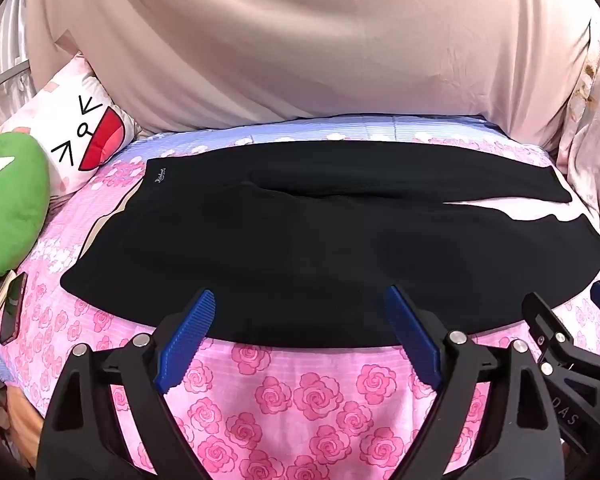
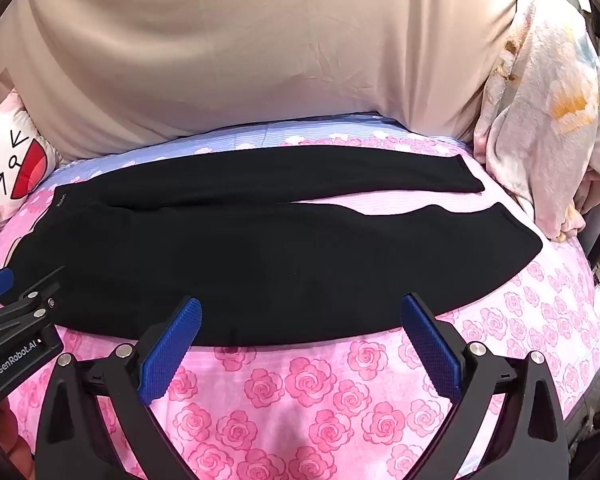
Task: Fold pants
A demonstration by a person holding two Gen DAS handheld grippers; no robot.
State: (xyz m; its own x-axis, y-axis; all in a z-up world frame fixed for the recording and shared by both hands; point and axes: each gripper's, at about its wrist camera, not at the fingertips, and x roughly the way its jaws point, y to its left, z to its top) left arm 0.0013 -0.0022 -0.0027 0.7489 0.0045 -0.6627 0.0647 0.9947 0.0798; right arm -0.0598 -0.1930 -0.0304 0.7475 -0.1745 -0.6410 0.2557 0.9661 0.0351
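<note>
Black pants [image 1: 320,240] lie flat across a pink rose-print bed sheet [image 1: 300,400], waistband at the left, two legs stretching right with a narrow gap between them near the cuffs. They also show in the right wrist view [image 2: 280,256]. My left gripper [image 1: 300,300] is open, its blue fingertips over the near edge of the pants, holding nothing. My right gripper [image 2: 300,308] is open, also over the near edge, further right. The right gripper's body shows at the right of the left wrist view [image 1: 560,340], and the left gripper's body shows at the left of the right wrist view [image 2: 20,320].
A beige curtain [image 1: 300,40] hangs behind the bed. A white cartoon-face pillow [image 1: 80,136] and a green plush [image 1: 8,200] sit at the left, with a phone [image 1: 12,308] beside them. A crumpled floral blanket [image 2: 540,120] lies at the right.
</note>
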